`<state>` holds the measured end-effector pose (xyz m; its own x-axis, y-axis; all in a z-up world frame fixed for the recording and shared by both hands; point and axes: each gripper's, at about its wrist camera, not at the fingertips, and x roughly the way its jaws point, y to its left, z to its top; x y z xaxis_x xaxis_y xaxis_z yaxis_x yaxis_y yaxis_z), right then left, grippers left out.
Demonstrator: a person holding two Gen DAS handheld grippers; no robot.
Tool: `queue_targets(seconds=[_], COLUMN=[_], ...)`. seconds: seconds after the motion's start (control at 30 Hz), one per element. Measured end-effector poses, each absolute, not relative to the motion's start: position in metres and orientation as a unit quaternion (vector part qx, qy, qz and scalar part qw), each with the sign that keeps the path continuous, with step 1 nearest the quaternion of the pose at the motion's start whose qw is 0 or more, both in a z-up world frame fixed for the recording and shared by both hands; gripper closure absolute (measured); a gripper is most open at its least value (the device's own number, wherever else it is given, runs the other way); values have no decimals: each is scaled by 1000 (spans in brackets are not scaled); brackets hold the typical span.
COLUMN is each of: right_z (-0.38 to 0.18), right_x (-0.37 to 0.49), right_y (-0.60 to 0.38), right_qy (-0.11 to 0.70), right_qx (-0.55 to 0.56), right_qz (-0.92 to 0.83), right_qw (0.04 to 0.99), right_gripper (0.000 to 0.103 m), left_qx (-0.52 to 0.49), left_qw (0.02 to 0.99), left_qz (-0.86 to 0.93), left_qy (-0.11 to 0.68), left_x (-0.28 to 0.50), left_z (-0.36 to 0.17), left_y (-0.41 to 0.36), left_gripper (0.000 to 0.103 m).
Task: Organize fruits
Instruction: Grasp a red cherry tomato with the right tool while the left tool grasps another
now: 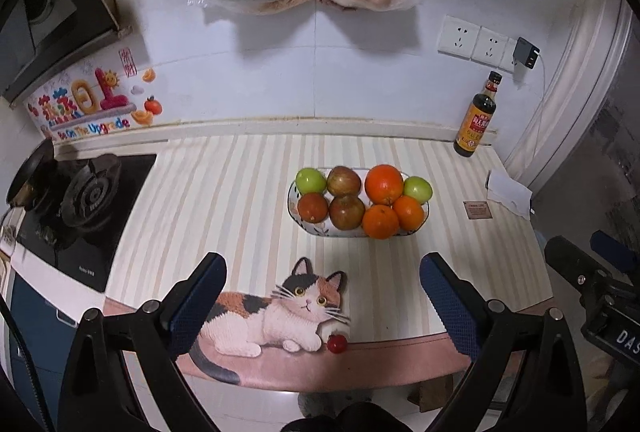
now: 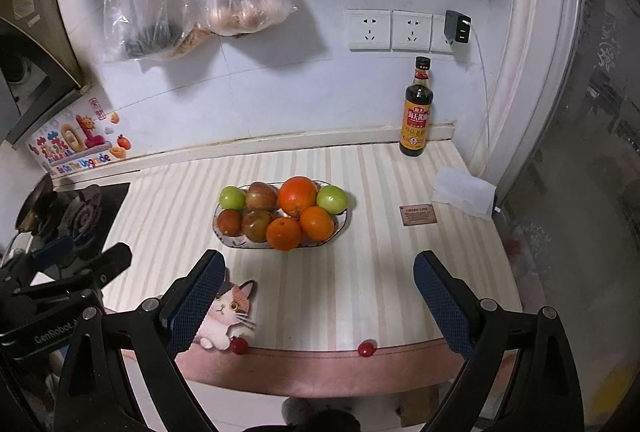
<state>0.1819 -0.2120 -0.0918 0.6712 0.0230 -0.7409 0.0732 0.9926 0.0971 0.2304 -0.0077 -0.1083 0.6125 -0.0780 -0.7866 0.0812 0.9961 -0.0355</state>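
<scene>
Both the left tongs and right tongs hang spread and empty over the striped worktop. Ahead of them a plate holds eight fruits: three oranges, two green apples, three reddish apples. Two cherry tomatoes lie near the edge, between the right tongs' fingers.

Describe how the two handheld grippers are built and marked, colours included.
Left gripper and right gripper look alike: black angular plastic frames with silver pivot bolts, each carrying two flat fingers faced with dark blue textured pads. White lettering on the left gripper's body reads "GenRobot"; the right one's body shows "DAS".
</scene>
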Motion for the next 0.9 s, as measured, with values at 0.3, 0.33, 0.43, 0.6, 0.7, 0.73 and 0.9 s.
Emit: queue_targets(seconds=[0.3,0.33,0.43,0.6,0.7,0.73,0.9], right_z=[-233,-258,-313,-370,-387,-390,-389], right_x=[211,213,217,218,221,222,225], right_y=[-269,-276,-289,-301,-298,-296,-279], right_qy=[540,558,599,629,637,640,638], right_qx=[113,120,139,154,151,149,103], right_qz=[-27,-26,-21,-15,-2,3,12], right_qw=[834,821,788,762,756,754,763], right_gripper=[6,6,22,33,41,49,68], left_qx=[5,9,2,-10,-21,-21,-10], left_qw=[844,833,795,745,730,725,720], left_qz=[-3,1,1,-21,-29,-32,-42], left_qy=[536,553,607,666,683,687,693], left_x=[256,260,269,273,272,272,273], left_z=[-209,-226,-277,-336,-354,-359,-372], left_y=[-8,-9,-14,-26,-32,-35,-47], left_gripper=[4,4,4,4,4,4,46])
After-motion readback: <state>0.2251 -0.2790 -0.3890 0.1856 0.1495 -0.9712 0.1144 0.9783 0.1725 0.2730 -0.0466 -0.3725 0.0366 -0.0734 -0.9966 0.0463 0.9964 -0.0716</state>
